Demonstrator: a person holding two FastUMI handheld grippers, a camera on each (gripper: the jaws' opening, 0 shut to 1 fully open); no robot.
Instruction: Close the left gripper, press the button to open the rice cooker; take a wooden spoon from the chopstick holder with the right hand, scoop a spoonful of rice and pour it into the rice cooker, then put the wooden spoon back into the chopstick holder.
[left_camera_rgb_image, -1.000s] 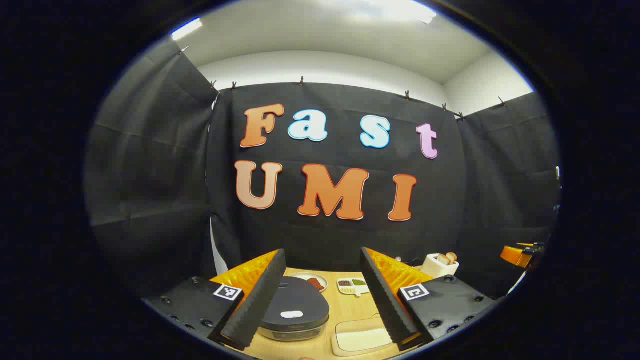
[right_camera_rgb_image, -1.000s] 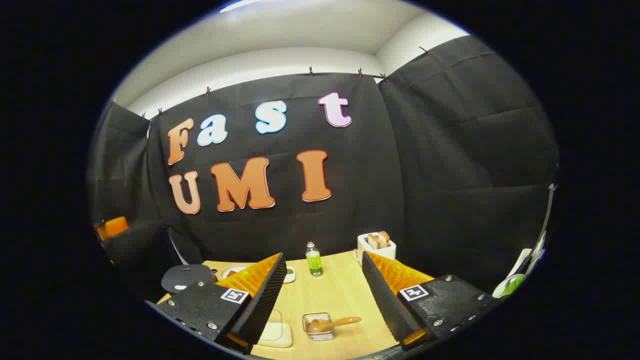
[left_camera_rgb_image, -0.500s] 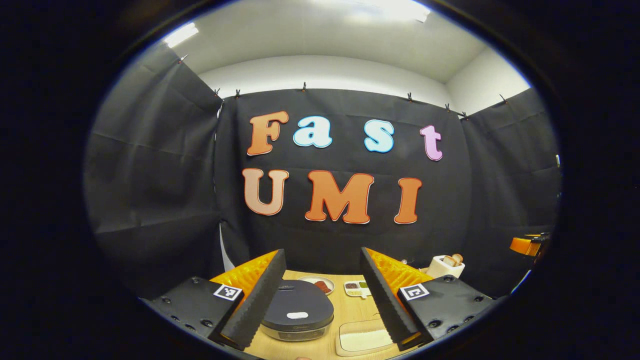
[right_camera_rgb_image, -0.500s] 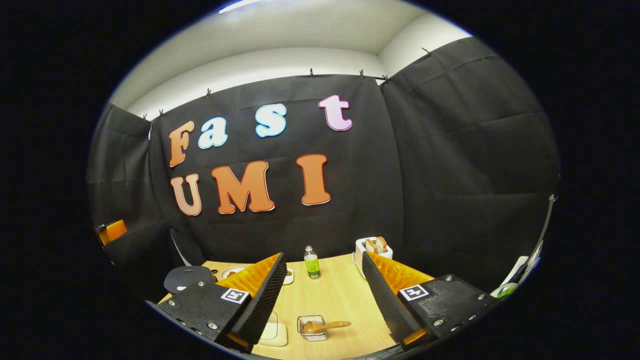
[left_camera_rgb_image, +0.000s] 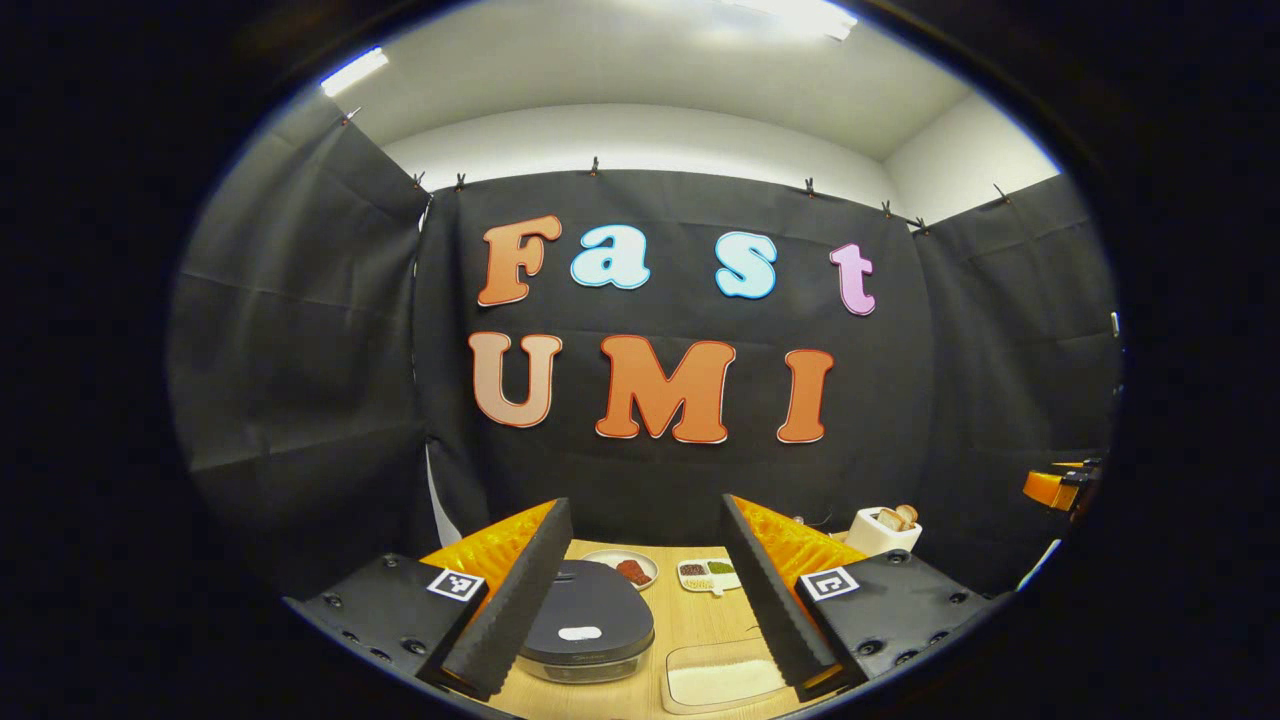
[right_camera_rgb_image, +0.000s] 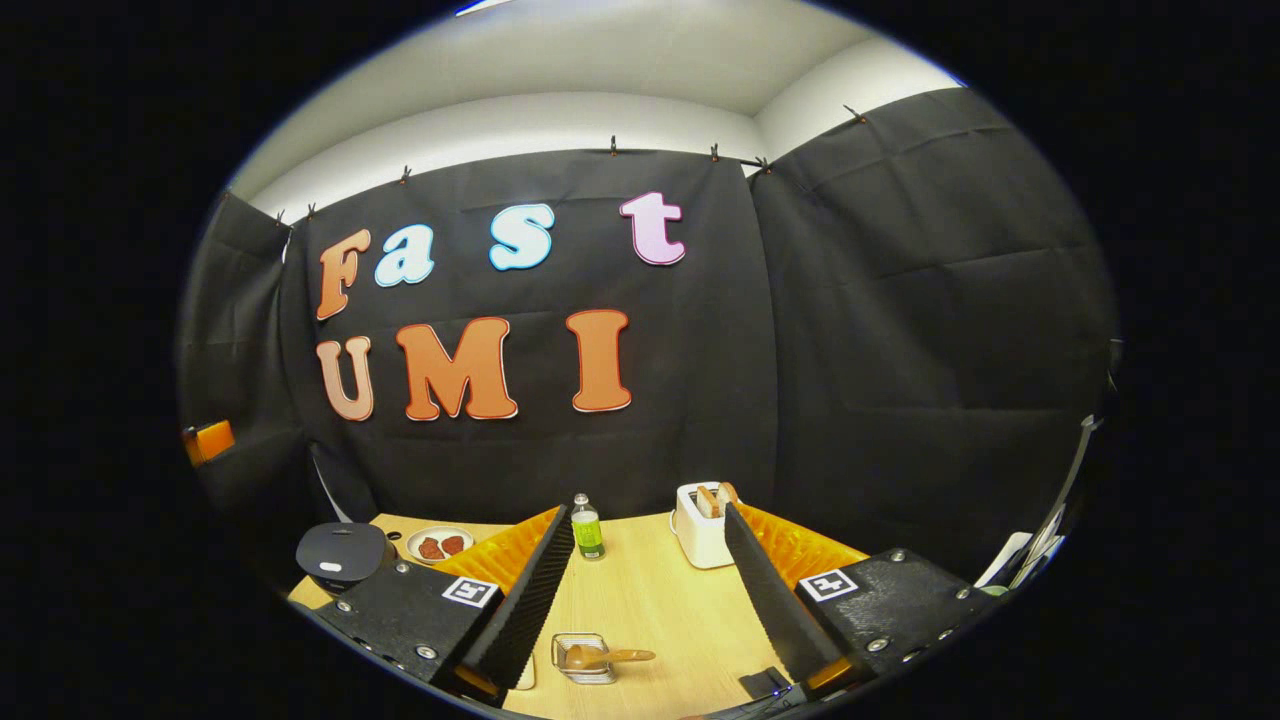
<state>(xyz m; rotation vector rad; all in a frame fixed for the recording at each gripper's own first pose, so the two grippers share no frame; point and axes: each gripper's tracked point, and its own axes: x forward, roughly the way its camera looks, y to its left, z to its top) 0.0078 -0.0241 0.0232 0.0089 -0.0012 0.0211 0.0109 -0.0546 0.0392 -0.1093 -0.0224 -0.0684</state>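
Observation:
In the left gripper view the dark rice cooker (left_camera_rgb_image: 585, 625), lid down with a pale button (left_camera_rgb_image: 579, 633) on top, sits on the wooden table just beyond my open left gripper (left_camera_rgb_image: 643, 515). A shallow tray of white rice (left_camera_rgb_image: 722, 680) lies to its right. In the right gripper view the cooker (right_camera_rgb_image: 340, 553) stands at the far left. A small wire chopstick holder (right_camera_rgb_image: 578, 668) lies on the table with the wooden spoon (right_camera_rgb_image: 603, 657) in it, below and between the fingers of my open right gripper (right_camera_rgb_image: 646, 515). Neither gripper holds anything.
A plate of red food (left_camera_rgb_image: 620, 568) and a small divided dish (left_camera_rgb_image: 707, 573) sit behind the cooker. A white toaster (right_camera_rgb_image: 703, 510) and a green bottle (right_camera_rgb_image: 586, 530) stand at the table's back. The other gripper (left_camera_rgb_image: 1060, 487) shows at the far right.
The right gripper view has shifted: toaster, bottle and chopstick holder slid left, and more of the cooker shows. The left gripper view wobbled slightly. Both grippers stay open.

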